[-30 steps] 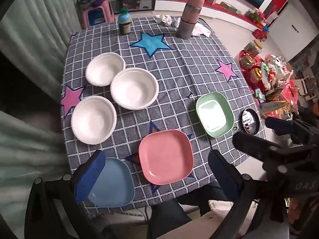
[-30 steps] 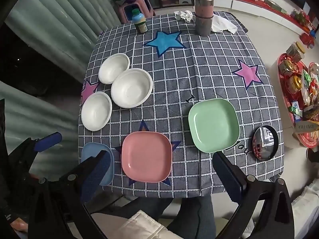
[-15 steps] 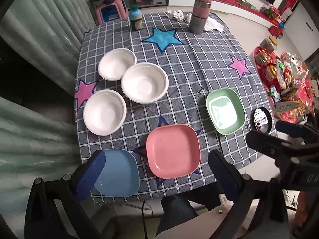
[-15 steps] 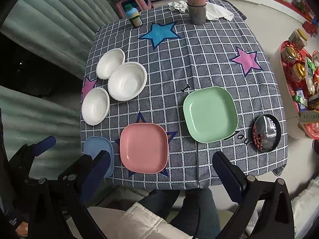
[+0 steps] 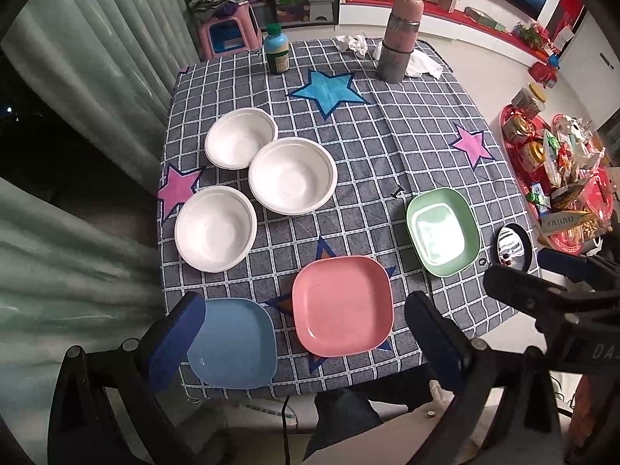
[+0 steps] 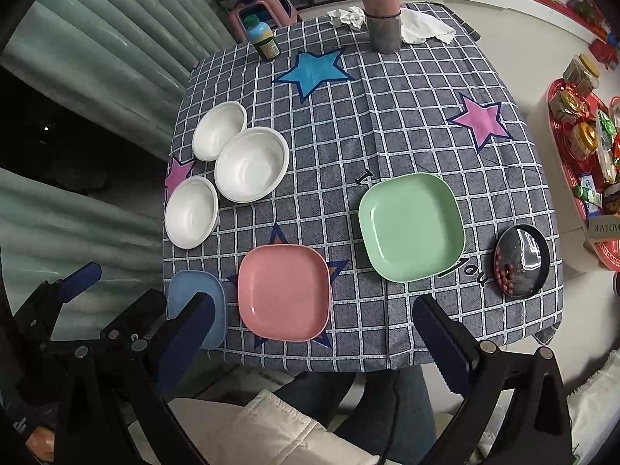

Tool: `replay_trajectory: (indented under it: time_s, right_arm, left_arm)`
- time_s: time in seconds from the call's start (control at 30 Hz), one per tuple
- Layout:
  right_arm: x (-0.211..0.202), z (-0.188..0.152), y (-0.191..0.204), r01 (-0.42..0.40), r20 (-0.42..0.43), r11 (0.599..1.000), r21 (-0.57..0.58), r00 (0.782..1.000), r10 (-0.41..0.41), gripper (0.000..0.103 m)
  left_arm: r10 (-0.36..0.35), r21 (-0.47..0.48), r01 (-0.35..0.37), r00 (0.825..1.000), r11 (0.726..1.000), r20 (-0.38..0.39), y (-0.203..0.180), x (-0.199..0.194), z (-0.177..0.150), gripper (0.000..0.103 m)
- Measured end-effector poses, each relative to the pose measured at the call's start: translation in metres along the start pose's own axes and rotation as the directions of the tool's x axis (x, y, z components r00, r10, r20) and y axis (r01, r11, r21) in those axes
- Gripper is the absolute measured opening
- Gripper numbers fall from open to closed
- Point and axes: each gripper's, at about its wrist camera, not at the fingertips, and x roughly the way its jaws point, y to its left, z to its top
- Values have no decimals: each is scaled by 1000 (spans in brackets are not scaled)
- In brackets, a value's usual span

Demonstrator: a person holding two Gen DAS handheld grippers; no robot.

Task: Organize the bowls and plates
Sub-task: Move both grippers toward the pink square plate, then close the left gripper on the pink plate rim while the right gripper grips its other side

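Left gripper [image 5: 306,333] and right gripper [image 6: 310,333] both spread wide, holding nothing (above table edge). Lower frame: blue plate [image 5: 234,343], pink plate [image 5: 343,304], green plate [image 6: 410,226] centre-right. Three white bowls [image 5: 292,174] cluster left of centre.

Tablecloth [image 6: 387,116] centre bare; thermos [image 6: 381,19], bottle [image 6: 265,40] stand far edge; bowls [image 6: 252,164] crowd left.
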Motion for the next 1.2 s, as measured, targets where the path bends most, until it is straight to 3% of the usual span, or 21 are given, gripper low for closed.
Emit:
replay_trajectory:
  time_s: [0.27, 0.73, 1.2]
  right_arm:
    - [-8, -6, -10, -26, 65, 1000, -13, 998, 27, 103]
    - [4, -14, -8, -1, -28, 1000, 24, 1000, 2, 103]
    - [42, -15, -15, 19, -103, 995, 94, 995, -9, 103]
  left_arm:
    - [-3, 2, 3, 1000, 1000, 12, -7, -5, -5, 103]
    - [-24, -29, 24, 999, 999, -23, 7, 6, -23, 103]
    - [-28, -110, 17, 995, 994, -96, 55, 44, -31, 103]
